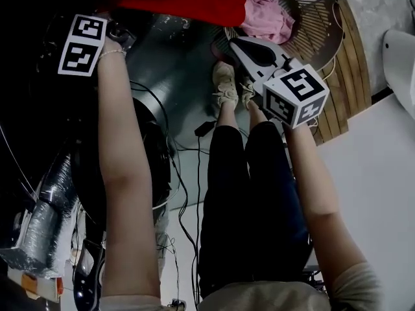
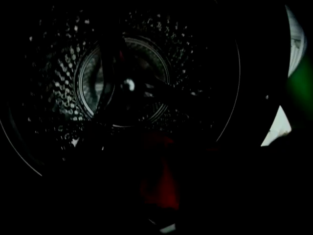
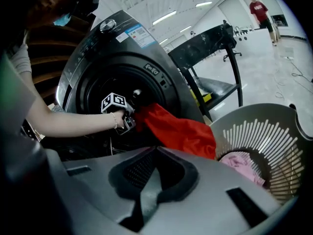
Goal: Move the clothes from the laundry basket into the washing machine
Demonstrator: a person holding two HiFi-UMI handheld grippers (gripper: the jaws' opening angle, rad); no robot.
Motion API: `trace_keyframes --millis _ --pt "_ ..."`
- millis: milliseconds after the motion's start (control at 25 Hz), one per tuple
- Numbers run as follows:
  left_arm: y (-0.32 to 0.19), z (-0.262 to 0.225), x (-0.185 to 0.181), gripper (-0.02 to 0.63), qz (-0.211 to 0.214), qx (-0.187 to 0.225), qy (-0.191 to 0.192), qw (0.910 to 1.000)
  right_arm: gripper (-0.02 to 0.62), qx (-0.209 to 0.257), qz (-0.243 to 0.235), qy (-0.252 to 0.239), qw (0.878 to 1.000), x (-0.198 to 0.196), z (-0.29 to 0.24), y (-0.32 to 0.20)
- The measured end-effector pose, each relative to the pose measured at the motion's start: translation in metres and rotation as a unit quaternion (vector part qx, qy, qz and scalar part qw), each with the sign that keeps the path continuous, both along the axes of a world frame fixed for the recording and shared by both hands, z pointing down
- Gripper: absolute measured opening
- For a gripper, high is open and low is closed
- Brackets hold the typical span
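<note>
Jaws of your left gripper (image 3: 132, 115) are clamped on the red garment (image 3: 181, 131). Red cloth fills the space between them in the left gripper view, though that view is too dark to show the pads themselves. The gripper stands at the mouth of the washing machine (image 3: 122, 38) and points into the drum (image 2: 122, 82). From the jaws the red garment trails right and toward you, its loose end reaching the left rim of the laundry basket (image 3: 264, 126). Your right gripper (image 3: 155, 155) is near that rim, jaws together with nothing between them. A pink garment (image 3: 242, 163) lies inside the basket, right of and beyond those closed jaws and apart from them.
</note>
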State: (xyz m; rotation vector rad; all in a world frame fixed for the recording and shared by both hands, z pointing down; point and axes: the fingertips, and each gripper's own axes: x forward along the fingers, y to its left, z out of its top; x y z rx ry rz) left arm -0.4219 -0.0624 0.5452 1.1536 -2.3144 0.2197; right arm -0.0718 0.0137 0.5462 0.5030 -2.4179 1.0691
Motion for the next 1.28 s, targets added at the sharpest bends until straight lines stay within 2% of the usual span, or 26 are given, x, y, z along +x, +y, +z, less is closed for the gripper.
trace_keyframes --millis 40,80,160,240,280,360,440,560,640,720,840,920,960,1080,1160,1280 --pt "0.001 0.014 0.003 0.235 -0.001 -0.014 0.020 0.9997 0.014 -0.001 -0.001 0.001 1.000 -0.001 0.001 0.000" --pt "0.006 0.026 0.006 0.289 -0.007 -0.029 0.034 0.9990 0.014 -0.002 -0.001 0.002 1.000 -0.001 0.002 0.001" --pt "0.023 0.033 0.009 0.318 -0.038 -0.044 0.041 0.9975 0.014 -0.004 -0.002 0.006 1.000 -0.001 0.004 0.002" --pt "0.040 0.027 0.020 0.318 -0.058 -0.028 0.050 0.9967 0.014 -0.006 -0.003 0.011 1.000 0.001 0.006 0.005" --pt "0.046 0.025 0.033 0.318 -0.053 -0.015 0.061 0.9966 0.014 -0.009 -0.002 0.012 1.000 0.002 0.007 0.007" --pt "0.051 0.026 0.077 0.318 -0.008 0.006 0.105 0.9944 0.014 -0.013 0.000 0.017 1.000 0.006 0.009 0.011" --pt "0.053 0.041 0.140 0.318 0.060 0.017 0.184 0.9809 0.014 -0.015 -0.003 0.021 1.000 0.009 0.011 0.015" --pt "0.065 0.081 0.227 0.319 0.134 -0.028 0.285 0.9488 0.014 -0.008 -0.013 0.033 0.999 0.018 0.014 0.020" --pt "0.066 0.099 0.270 0.322 0.163 -0.048 0.329 0.9291 0.014 0.001 -0.018 0.049 0.999 0.026 0.018 0.021" --pt "0.060 0.111 0.294 0.322 0.180 -0.059 0.343 0.9201 0.014 0.003 -0.009 0.054 0.998 0.032 0.020 0.020" --pt "0.045 0.122 0.304 0.307 0.192 -0.066 0.325 0.9237 0.014 0.001 0.014 0.052 0.999 0.044 0.023 0.016" --pt "0.035 0.119 0.300 0.175 0.205 -0.063 0.288 0.9334 0.014 0.004 0.024 0.054 0.998 0.051 0.025 0.013" --pt "0.030 0.113 0.295 0.032 0.211 -0.062 0.258 0.9407 0.014 0.004 0.029 0.054 0.998 0.054 0.026 0.012" --pt "0.021 0.090 0.260 0.031 0.210 -0.054 0.160 0.9631 0.014 0.004 0.038 0.051 0.998 0.056 0.024 0.014" --pt "0.020 0.076 0.220 0.031 0.176 -0.046 0.113 0.9768 0.014 0.005 0.038 0.049 0.998 0.053 0.021 0.018" --pt "0.017 0.058 0.159 0.031 0.137 -0.039 0.062 0.9879 0.014 0.003 0.039 0.042 0.998 0.045 0.017 0.017"
